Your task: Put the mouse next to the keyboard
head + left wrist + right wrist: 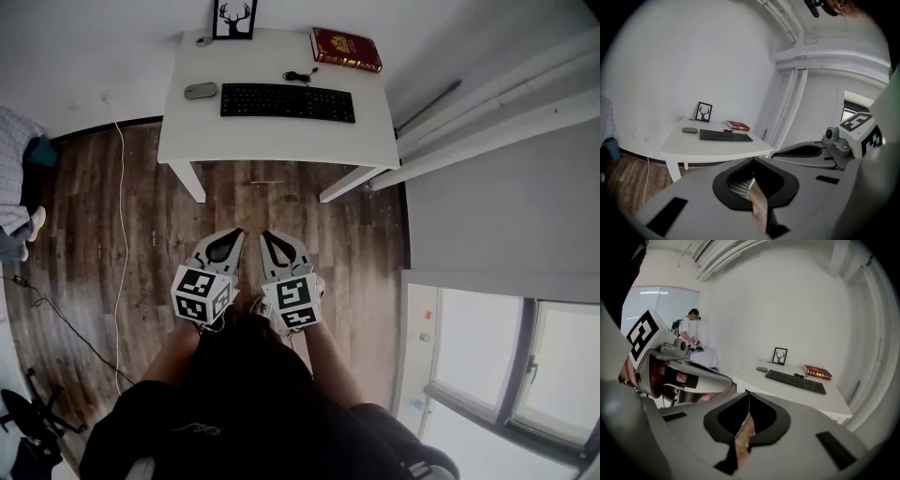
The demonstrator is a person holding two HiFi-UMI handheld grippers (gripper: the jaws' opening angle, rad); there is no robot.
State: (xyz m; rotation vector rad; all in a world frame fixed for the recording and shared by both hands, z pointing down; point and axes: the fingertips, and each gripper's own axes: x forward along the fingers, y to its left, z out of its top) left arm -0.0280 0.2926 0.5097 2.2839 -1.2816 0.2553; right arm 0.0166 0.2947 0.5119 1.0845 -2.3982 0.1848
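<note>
A grey mouse [200,91] lies on the white table [281,139], just off the left end of the black keyboard [287,102]. Both also show far off in the left gripper view, mouse [689,130] and keyboard [725,136], and in the right gripper view, mouse [762,369] and keyboard [795,381]. My left gripper [236,232] [753,159] and right gripper [266,233] [748,392] hang side by side over the wooden floor, well short of the table. Each has its jaws together with nothing between them.
A red book [345,49] and a framed deer picture [234,19] stand at the table's back edge, by the wall. A white cable [120,234] runs across the floor at left. A window [497,366] is at right. A person [688,329] stands far behind.
</note>
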